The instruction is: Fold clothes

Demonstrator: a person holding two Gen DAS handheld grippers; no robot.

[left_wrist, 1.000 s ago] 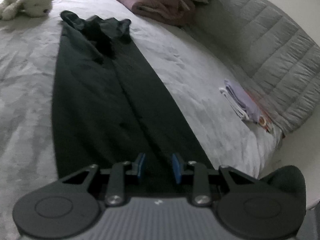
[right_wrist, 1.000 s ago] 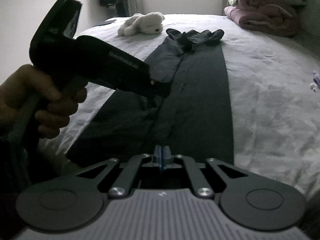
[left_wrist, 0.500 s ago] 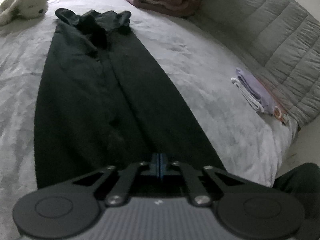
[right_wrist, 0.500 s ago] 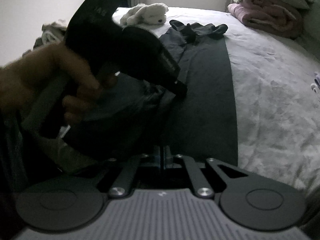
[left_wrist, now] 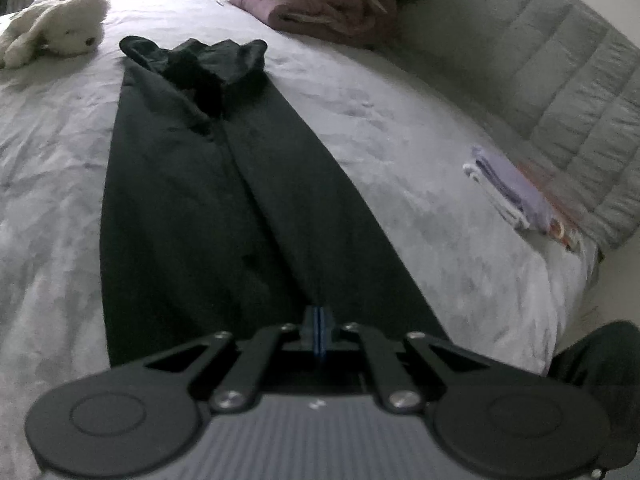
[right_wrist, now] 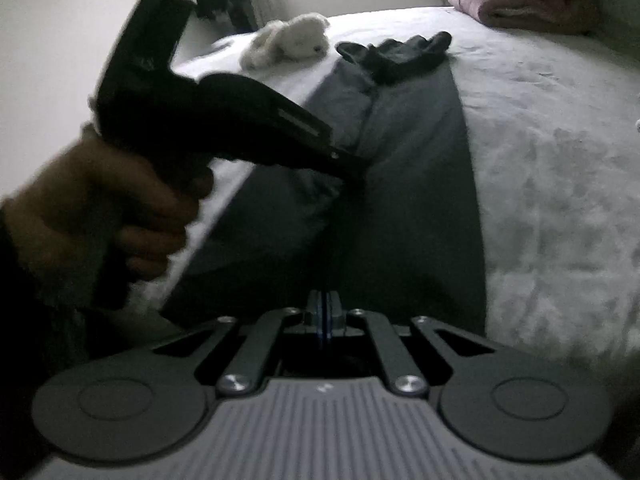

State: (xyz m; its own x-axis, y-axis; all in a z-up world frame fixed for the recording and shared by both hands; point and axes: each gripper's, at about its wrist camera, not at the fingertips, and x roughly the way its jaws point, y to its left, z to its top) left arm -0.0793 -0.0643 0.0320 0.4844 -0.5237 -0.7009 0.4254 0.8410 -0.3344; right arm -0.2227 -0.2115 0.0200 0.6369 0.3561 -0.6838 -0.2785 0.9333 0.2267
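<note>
Both claws, left [left_wrist: 319, 330] & right [right_wrist: 324, 322], clamped on near hem of dark trousers [left_wrist: 192, 200], lying full-length on bed [left_wrist: 420, 184], crosswise folds left.

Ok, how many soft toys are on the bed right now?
1. A white soft toy lies at the far end of the bed, left of the dark trousers' bunched end. Others could be hidden out of view.

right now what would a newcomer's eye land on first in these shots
The long dark garment stretched down the middle of the pale bed, its far end bunched up. In the right wrist view, a hand holding the left tool fills the left side, its tip at the cloth. A white plush toy lies at the bed's far left.
</note>
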